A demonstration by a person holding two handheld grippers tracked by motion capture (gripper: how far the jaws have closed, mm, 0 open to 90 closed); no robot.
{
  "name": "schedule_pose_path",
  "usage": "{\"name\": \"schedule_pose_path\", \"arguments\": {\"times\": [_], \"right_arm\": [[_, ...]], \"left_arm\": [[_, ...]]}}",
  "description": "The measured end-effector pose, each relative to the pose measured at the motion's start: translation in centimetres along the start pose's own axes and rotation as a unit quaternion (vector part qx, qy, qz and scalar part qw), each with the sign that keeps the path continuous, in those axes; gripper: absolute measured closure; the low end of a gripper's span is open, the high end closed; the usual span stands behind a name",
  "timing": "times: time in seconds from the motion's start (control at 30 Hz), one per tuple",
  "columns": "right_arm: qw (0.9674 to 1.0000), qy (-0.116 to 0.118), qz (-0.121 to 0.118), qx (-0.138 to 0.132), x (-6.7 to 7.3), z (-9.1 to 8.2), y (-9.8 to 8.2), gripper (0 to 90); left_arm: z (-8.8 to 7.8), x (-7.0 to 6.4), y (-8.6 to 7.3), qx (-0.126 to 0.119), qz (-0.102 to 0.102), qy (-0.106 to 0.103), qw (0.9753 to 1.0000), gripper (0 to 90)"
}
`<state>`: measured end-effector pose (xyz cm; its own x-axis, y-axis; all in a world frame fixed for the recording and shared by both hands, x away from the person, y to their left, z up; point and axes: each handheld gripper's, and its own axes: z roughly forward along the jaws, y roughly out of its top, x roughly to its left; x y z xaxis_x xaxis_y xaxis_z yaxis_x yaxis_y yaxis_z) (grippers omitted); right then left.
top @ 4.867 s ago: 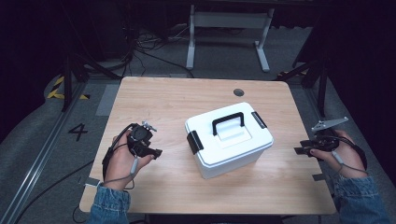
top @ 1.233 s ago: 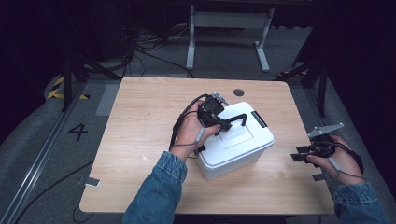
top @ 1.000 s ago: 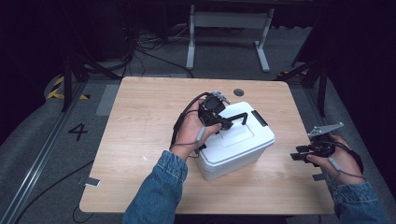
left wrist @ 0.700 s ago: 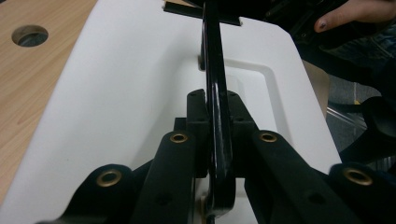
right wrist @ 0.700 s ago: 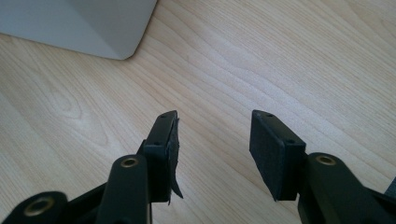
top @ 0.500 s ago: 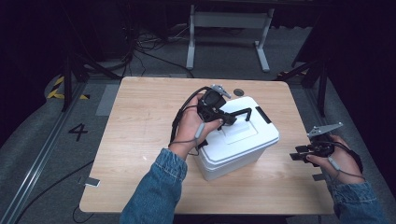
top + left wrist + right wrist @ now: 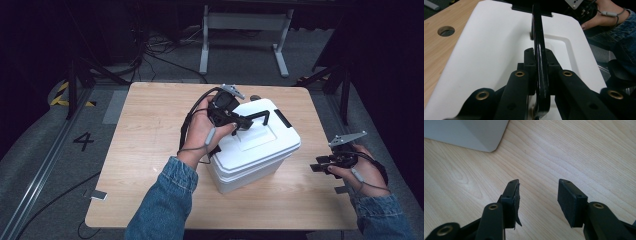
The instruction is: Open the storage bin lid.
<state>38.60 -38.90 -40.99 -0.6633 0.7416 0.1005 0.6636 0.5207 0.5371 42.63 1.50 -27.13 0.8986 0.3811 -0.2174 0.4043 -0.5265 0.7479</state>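
A white box (image 7: 255,145) sits on the desk (image 7: 150,150), right of centre, turned at an angle to the desk edges. The left gripper (image 7: 239,121) is over the lid (image 7: 486,50) and its jaws are clamped on the black handle (image 7: 539,50); in the left gripper view the handle runs straight up between the two pads, standing up off the lid. The left hand (image 7: 202,132) wraps the gripper, with a denim sleeve (image 7: 165,205) reaching in from the near edge.

Over by the right edge, the right gripper (image 7: 320,164) rests low above the desk, clear of the box. Its jaws are spread with nothing between them, bare wood showing in the gap (image 7: 539,192). The box's corner (image 7: 484,142) sits at the top left of the right gripper view.

The desk is pale wood grain with rounded corners. A round hole (image 7: 446,31) shows near the far edge, just beside the box.

The room is dark. Grey floor around the desk, a painted "4" (image 7: 84,141) off the left edge, cables (image 7: 155,45) trailing at the back, and a grey metal frame (image 7: 245,30) beyond the far edge, possibly a stand's legs.
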Motion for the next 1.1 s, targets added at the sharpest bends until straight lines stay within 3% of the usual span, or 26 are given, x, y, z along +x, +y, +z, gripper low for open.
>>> {"name": "schedule_pose_path", "arguments": {"times": [0.3, 0.5, 0.9, 1.1], "right_arm": [[1.0000, -0.001, 0.001, 0.000, -0.1, 0.0, 0.0, 53.4], [1.0000, 0.000, -0.001, 0.001, 0.0, 0.1, 0.1, 53.5], [1.0000, 0.002, 0.000, 0.005, 0.0, 0.5, 0.2, 53.4], [1.0000, 0.001, 0.003, 0.008, -0.1, 0.5, 0.1, 53.4]], "left_arm": [[-1.5, 0.4, -0.5, -0.009, -0.004, 0.011, 0.9999, 84.5], [-3.5, 1.2, -1.6, -0.023, -0.021, 0.026, 0.9992, 84.5], [-6.6, 2.6, -3.7, -0.042, -0.043, 0.056, 0.9966, 84.5], [-8.2, 3.4, -4.8, -0.054, -0.061, 0.074, 0.9940, 84.5]]}}
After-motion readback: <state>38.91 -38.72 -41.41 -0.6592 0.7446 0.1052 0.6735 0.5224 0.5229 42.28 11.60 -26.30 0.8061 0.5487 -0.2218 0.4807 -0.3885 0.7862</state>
